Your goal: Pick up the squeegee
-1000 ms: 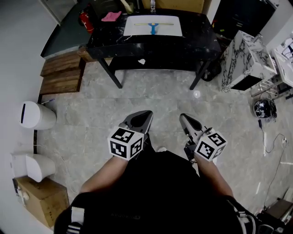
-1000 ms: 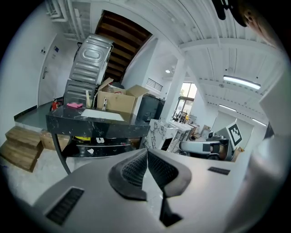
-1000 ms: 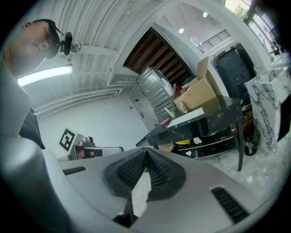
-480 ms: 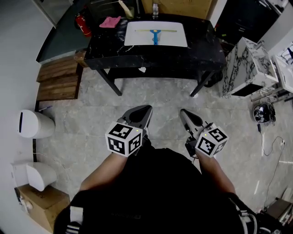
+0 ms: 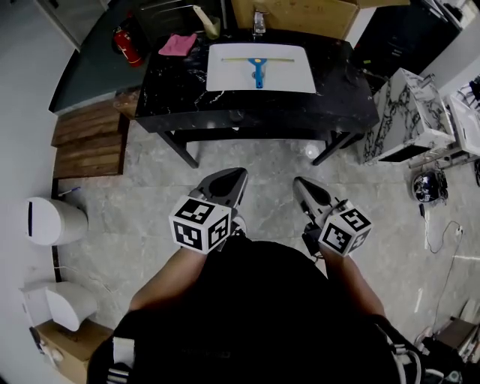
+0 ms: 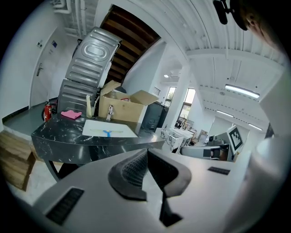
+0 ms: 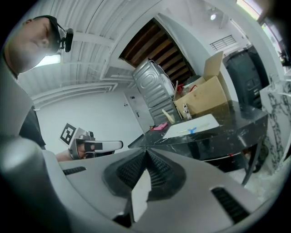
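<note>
Both forearms reach forward from the person's body, held level over the stone floor [image 5: 150, 180]. The left gripper [image 5: 239, 173] and the right gripper [image 5: 298, 182] sit side by side, pointing at the counter [image 5: 172, 97], each with its jaws pressed together and nothing between them. Well beyond them, the blue-handled squeegee [image 5: 259, 69] lies flat on a white mat [image 5: 225, 75] on the black marble counter, near a pink cloth [image 5: 178, 43]. An open cardboard box [image 5: 300, 11] stands behind; its contents cannot be seen.

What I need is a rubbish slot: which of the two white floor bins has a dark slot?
The bin nearer the wooden steps: a dark slot marks its side. The other bin, by the cardboard box, shows none.
</note>
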The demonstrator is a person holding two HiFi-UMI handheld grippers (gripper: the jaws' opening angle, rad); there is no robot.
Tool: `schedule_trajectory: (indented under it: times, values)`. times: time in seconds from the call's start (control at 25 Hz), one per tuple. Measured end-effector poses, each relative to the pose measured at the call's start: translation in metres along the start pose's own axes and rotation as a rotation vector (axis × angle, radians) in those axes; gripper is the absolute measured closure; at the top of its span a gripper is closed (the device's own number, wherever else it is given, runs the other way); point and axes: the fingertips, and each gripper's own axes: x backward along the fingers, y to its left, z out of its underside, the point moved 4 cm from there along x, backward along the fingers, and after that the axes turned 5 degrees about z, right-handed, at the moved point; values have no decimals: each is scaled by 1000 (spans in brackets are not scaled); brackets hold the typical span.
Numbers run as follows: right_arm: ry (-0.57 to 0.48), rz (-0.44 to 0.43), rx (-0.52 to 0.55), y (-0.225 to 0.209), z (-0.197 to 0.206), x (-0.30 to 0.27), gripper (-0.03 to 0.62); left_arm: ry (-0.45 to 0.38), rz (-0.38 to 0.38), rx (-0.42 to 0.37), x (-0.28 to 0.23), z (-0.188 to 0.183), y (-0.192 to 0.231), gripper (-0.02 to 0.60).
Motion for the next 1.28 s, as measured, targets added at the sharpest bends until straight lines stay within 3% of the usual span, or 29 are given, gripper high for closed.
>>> schedule_trajectory:
  times: [0.76,1.28]
  values:
    - [23,62,20,-3,-40,-101,585,-9,31,35,-23,-40,109,565]
    - [21,92,-22,-25,-44,-113,585,40,42,52,-48,-39,125,565]
